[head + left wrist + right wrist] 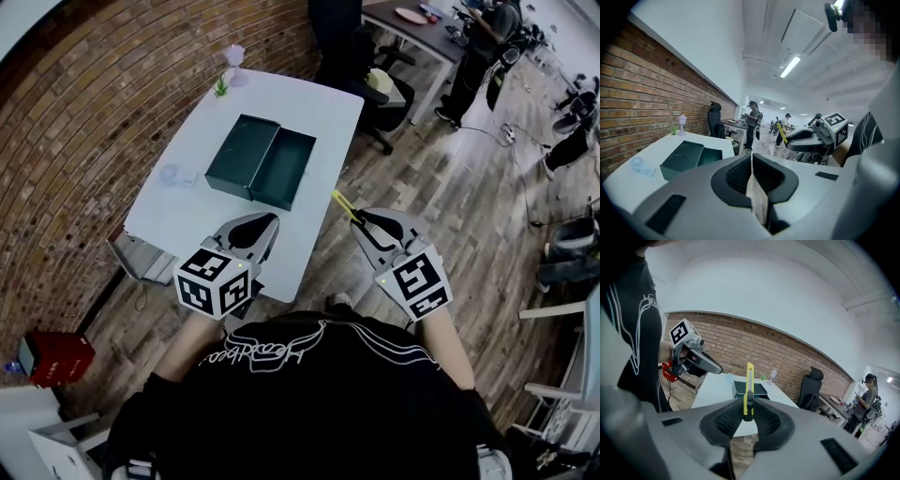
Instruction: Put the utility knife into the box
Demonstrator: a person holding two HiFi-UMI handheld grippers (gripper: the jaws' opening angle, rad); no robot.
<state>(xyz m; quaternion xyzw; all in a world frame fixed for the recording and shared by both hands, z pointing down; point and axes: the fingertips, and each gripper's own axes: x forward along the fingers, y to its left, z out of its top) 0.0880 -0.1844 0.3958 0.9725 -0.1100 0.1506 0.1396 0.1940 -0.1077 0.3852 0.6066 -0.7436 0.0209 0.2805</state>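
- The head camera is looking steeply down, with the table (319, 103) at upper centre.
- Both gripper cameras are looking low along their jaws, sharing the box (684, 157).

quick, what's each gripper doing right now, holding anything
left gripper: closed, nothing between its jaws.
right gripper: closed on the yellow utility knife.

A: Light source?
B: Ceiling strip light (790, 66), bright and even; the white table (309, 103) is nearly washed out.
A: Defects?
B: Fisheye bending and dark corners throughout; the left gripper (751, 161), close to its lens, is slightly soft.
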